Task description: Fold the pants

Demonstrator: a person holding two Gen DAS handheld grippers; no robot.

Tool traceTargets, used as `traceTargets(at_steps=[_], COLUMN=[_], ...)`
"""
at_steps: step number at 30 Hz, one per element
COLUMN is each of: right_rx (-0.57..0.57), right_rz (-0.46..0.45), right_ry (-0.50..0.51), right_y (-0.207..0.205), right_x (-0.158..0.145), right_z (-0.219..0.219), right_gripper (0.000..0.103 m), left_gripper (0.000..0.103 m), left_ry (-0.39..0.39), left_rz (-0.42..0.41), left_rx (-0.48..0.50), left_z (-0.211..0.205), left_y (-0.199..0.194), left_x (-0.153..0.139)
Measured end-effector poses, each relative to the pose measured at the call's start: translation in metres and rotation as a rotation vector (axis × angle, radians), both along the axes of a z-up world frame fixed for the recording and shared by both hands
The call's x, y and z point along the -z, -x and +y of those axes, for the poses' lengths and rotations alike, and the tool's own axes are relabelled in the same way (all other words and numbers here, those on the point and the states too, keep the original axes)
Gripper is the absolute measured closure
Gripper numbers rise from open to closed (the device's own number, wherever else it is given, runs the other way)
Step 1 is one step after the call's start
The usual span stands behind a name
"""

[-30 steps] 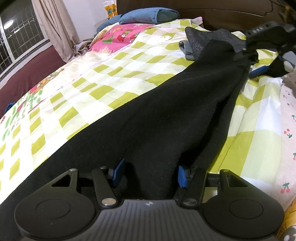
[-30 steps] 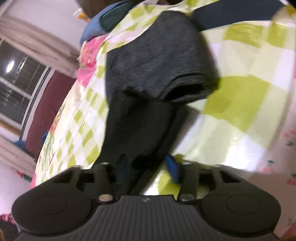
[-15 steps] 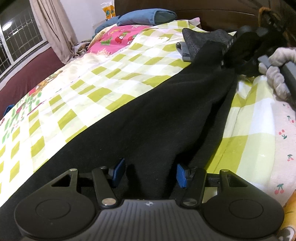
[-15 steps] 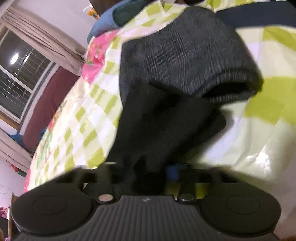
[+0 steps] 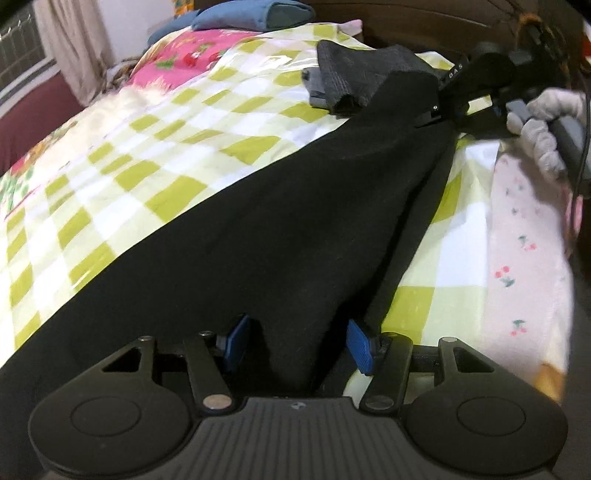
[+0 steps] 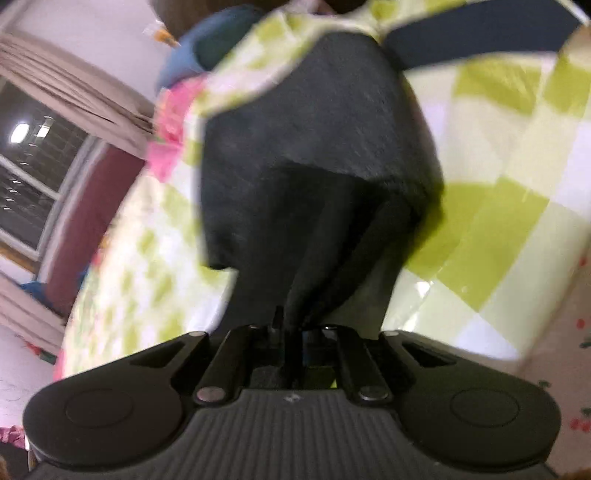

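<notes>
While both grippers grasp the black pants [image 5: 280, 236]:
Right gripper [image 6: 293, 332] has just clenched one end; left gripper [image 5: 295, 343] holds the other, on the bed [image 5: 184, 122].

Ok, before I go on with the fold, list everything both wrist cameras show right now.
black pants: one, black, stretched along the bed between both grippers
grey garment: one, dark grey, folded, at the pants' far end
bedsheet: one, green and white check, under everything
pink cloth: one, pink print, far left
blue pillow: one, blue, at the headboard
curtain: one, beige, by the window
left gripper: pants fabric between its blue pads
right gripper: just closed, pinching pants
gloved hand: one, grey, holding right gripper
</notes>
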State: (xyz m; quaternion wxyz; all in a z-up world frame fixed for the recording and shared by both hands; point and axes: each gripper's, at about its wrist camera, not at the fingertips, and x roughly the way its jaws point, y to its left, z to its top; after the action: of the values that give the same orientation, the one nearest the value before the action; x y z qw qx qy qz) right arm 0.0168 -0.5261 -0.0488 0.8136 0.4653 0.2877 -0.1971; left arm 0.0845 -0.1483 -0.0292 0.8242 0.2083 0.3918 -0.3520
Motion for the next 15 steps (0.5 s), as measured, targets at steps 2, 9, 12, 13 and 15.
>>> traceTargets(at_steps=[2,9,12,13,15], right_rx=[0.009,-0.018,-0.115,-0.158,-0.248], right_rz=[-0.061,-0.080,-0.071,-0.071,-0.087], right_ry=[0.011,0.103,0.267,0.308,0.369], right_y=[0.006,0.014,0.002,-0.003,-0.017], right_x=[-0.009,-0.047,-0.076,-0.084,-0.098], right_z=[0.004,0.025,0.060,0.075,0.108], right_gripper=[0.096,0.096,0.095,0.095,0.095], left_gripper=[0.031,0.026,0.026,0.026,0.026], left_ry=[0.019,0.009,0.039,0.044,0.042], left_rz=[-0.050,-0.013,-0.047,-0.052,-0.043], left_rx=[0.006,-0.050,-0.082,-0.098,-0.145], left_z=[0.011,0.028,0.044,0.050,0.064], left_y=[0.011,0.016,0.026,0.029,0.029], left_x=[-0.011,0.001,-0.007,-0.007,-0.006])
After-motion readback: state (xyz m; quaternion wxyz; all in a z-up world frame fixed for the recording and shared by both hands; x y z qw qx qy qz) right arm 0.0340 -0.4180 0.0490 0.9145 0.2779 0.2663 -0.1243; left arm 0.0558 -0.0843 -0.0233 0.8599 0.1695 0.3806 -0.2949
